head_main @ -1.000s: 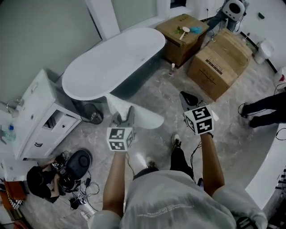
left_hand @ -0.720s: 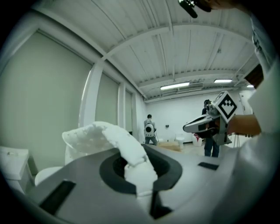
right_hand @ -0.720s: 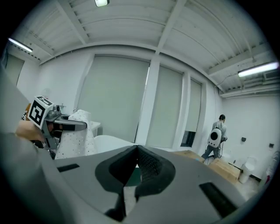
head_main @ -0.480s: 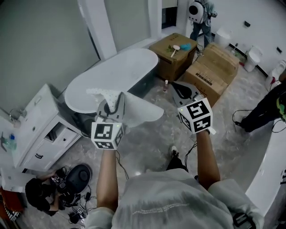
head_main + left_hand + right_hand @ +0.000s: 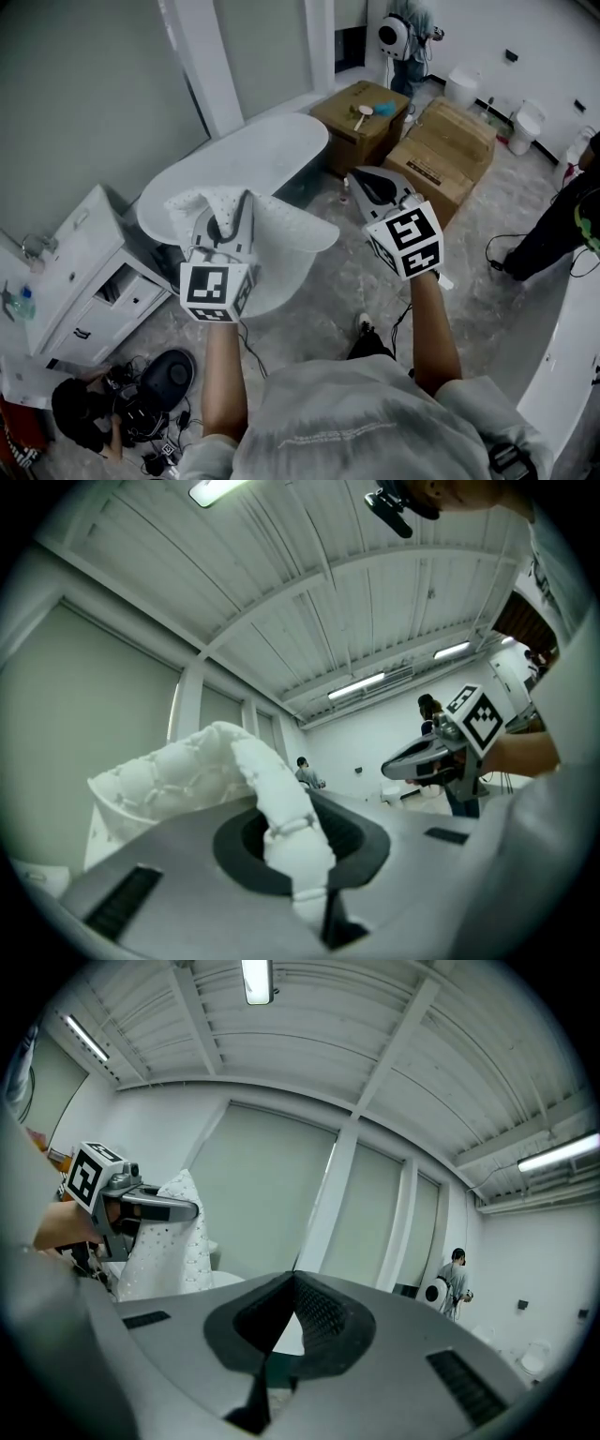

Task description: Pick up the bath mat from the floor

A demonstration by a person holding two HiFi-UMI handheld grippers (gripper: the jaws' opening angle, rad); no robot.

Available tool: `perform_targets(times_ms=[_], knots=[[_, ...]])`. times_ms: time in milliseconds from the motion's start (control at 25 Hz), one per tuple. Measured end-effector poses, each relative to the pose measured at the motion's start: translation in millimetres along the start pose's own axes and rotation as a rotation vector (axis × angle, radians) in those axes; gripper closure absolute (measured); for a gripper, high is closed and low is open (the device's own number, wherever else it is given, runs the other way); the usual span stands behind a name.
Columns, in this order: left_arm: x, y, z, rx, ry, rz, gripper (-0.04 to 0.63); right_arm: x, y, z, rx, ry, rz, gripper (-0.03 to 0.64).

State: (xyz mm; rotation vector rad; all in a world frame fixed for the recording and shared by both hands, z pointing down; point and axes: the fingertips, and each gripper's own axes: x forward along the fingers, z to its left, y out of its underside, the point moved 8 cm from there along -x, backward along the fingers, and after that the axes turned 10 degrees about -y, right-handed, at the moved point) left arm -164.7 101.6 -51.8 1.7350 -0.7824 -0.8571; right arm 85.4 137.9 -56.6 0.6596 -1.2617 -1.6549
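Note:
The white dimpled bath mat (image 5: 281,253) hangs off the floor in front of the bathtub, pinched at one bunched corner by my left gripper (image 5: 228,217), which is shut on it. In the left gripper view the mat (image 5: 187,771) folds up out of the closed jaws (image 5: 302,860). My right gripper (image 5: 363,185) is raised beside it, a little to the right of the mat's edge. Its jaws (image 5: 293,1279) meet at the tips with nothing seen hanging from them. From the right gripper view, the mat (image 5: 164,1241) drapes down below the left gripper (image 5: 190,1210).
A white bathtub (image 5: 234,155) lies behind the mat, with a white cabinet (image 5: 84,262) to its left. Two cardboard boxes (image 5: 450,150) stand at the back right. One person (image 5: 553,225) stands right, another (image 5: 84,412) crouches among cables at bottom left.
Both grippers have risen. The mat, low by the floor a second ago, has come up with the left gripper and now hangs level with the tub's rim.

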Motion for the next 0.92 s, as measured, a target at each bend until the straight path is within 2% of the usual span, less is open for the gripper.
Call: perform_targets(times_ms=[920], knots=[[-5.7,13.6,12.4,-0.021,-0.027,0.045,0.561,9.3,12.7,7.6,0.023,0.003,0.046,0.602]])
